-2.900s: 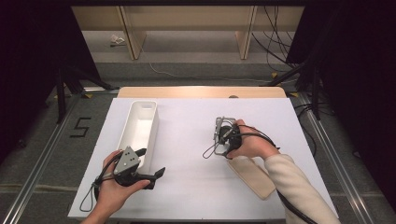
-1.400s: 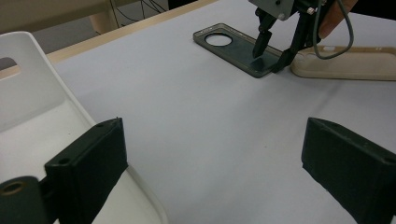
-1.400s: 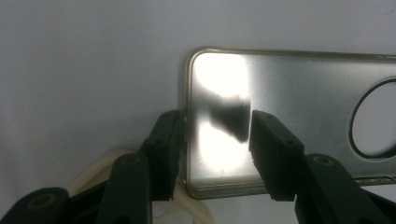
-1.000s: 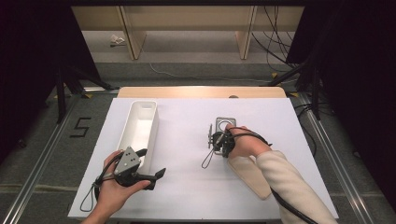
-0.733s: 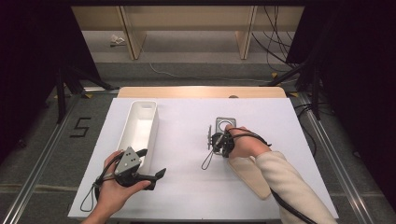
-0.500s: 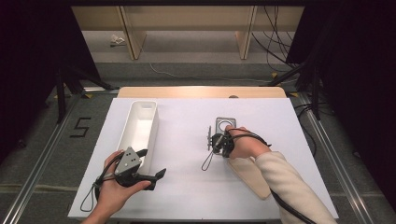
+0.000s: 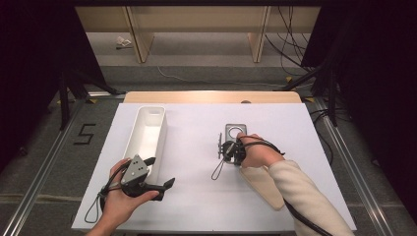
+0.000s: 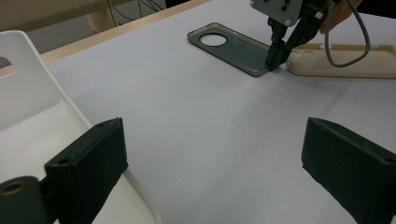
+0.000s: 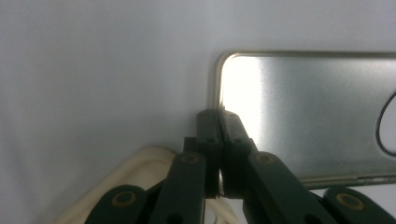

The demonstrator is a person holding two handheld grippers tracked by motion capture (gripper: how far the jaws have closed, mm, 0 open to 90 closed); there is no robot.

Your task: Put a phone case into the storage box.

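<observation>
A grey translucent phone case (image 7: 235, 132) (image 8: 233, 46) (image 9: 308, 107) with a round camera hole lies flat on the white table. My right gripper (image 7: 227, 146) (image 8: 273, 58) (image 9: 218, 116) points down at the case's near corner. Its jaws have just been closing and now stand shut on the thin rim there. A cream phone case (image 7: 263, 184) (image 8: 336, 65) (image 9: 135, 186) lies beside it, under the right forearm. My left gripper (image 7: 160, 172) (image 8: 219, 172) rests open at the near left, nothing between its jaws.
A long white bin (image 7: 147, 135) (image 8: 28, 116) stands at the left, just beyond the left gripper. The white sheet (image 7: 196, 196) covers the table, with a wooden edge (image 7: 211, 97) at the far side. Cables trail from both grippers.
Since the earliest frame the right hand has drawn back toward the near end of the grey case, uncovering it. Over the last second neither hand has visibly moved.
</observation>
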